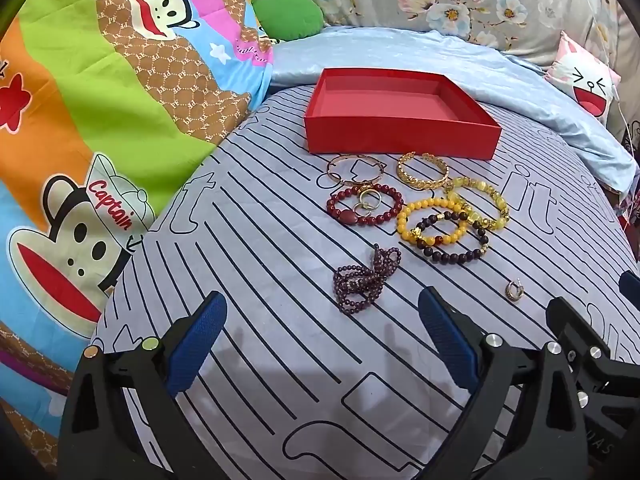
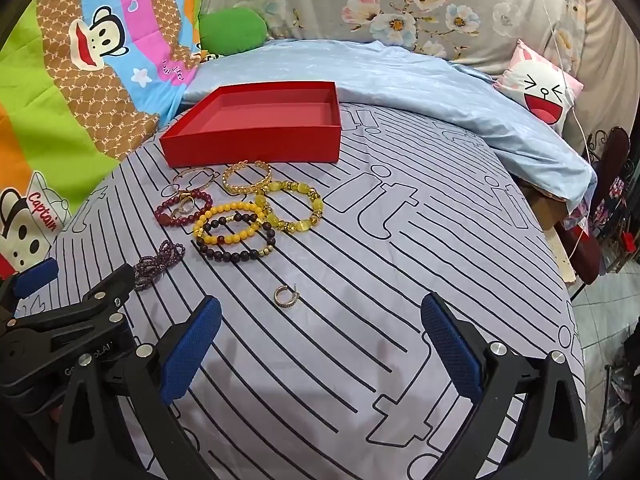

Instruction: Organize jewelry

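Nothing is being kept in the red box (image 1: 400,136) yet; its inside is showing bare, so the sorting is judged to be only at its start. All the jewelry is being left out on the striped sheet (image 1: 280,360), just in front of the box. A thin gold bangle (image 1: 354,170) and a wide gold cuff (image 1: 423,170) are lying nearest to the box. A dark red bead bracelet (image 1: 364,208) is lying next, with small rings (image 1: 366,202) resting inside its loop (how many cannot be told). Beside it, a yellow bead bracelet (image 1: 430,222), a pale yellow stone bracelet (image 1: 480,204) and a dark bead bracelet (image 1: 454,238) are lying over one another in a heap. A purple bead strand (image 1: 364,278) is bunched up closer in, and one small hoop earring (image 2: 287,295) is lying alone, well apart from the heap. The left gripper (image 1: 320,344) and the right gripper (image 2: 320,344) are being held above the sheet with jaws spread wide, and nothing is being gripped by either. Every piece is still waiting to be put in the box.
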Available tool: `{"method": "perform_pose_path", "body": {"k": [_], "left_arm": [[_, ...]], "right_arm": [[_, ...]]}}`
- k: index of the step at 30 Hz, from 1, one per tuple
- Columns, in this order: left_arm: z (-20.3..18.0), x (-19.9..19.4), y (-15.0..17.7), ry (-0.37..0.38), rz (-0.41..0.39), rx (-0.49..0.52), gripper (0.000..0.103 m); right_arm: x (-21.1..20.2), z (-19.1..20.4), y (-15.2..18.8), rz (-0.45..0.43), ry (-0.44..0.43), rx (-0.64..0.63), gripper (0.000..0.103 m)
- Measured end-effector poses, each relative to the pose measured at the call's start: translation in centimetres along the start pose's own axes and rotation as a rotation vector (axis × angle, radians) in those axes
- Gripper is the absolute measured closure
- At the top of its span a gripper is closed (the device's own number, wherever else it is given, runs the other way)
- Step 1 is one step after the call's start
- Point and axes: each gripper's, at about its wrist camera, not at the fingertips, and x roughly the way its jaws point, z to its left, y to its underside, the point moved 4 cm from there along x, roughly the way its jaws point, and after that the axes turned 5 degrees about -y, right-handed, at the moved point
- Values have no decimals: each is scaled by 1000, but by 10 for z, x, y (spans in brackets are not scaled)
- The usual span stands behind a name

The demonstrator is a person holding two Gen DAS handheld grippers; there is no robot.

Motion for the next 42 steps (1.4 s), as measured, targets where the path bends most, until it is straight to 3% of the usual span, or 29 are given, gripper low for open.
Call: {"method": "perform_pose_path", "body": {"k": [42], "left_arm": [[-2, -1, -4, 4, -7, 1, 11]], "right_arm": [[-2, -3, -3, -14, -11, 22, 7]]}}
